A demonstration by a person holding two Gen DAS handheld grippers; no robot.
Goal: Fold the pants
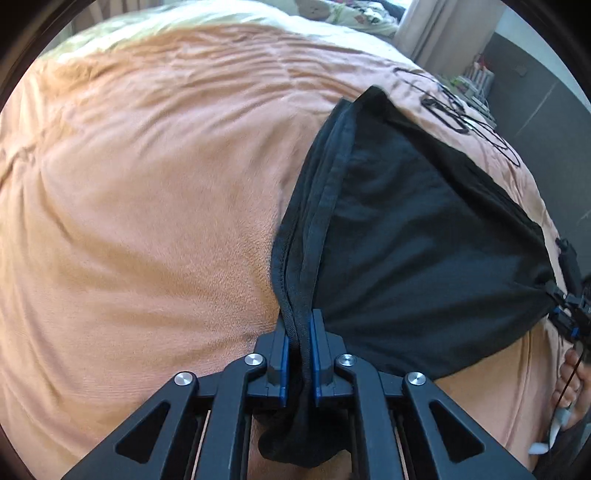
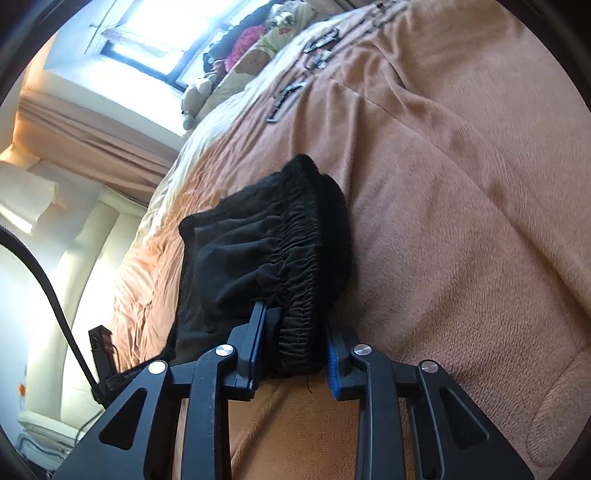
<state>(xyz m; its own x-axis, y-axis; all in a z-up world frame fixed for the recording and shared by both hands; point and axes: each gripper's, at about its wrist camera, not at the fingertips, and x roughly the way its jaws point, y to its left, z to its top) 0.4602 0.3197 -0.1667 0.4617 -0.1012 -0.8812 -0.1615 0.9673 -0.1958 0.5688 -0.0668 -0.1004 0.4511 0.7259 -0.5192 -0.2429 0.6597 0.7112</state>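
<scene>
A big bed fills both views. It is covered with a soft orange blanket [image 1: 147, 221] that has long wrinkles and low bumps in it. The black pants [image 1: 424, 240] are held up over this blanket, stretched between the two grippers.

The left gripper [image 1: 299, 354] is squeezed tight on a bunched hem edge of the pants. A bit of black cloth hangs down below its blue pads [image 1: 283, 354]. From there the pants spread out wide to the right, where the other gripper shows small at the edge of the view. A bare foot [image 1: 572, 376] is just below it, beside the bed.

The right gripper [image 2: 295, 347] is clamped on the crinkly stretchy waistband [image 2: 303, 266] of the pants. The band sits thick between its two fingers, so they stay a little apart. The rest of the pants hang off to the left.

Some thin black straps [image 2: 284, 99] lie on the blanket far up the bed. At the head of the bed there is a pale pillow [image 2: 258, 62] with a stuffed toy [image 2: 195, 96] next to it. Behind them a bright window [image 2: 166, 33] lets in a lot of light. A tan curtain [image 2: 92, 136] hangs under it. A white padded seat [image 2: 96, 251] stands beside the bed, and a black cable [image 2: 48, 291] runs in front of it.
</scene>
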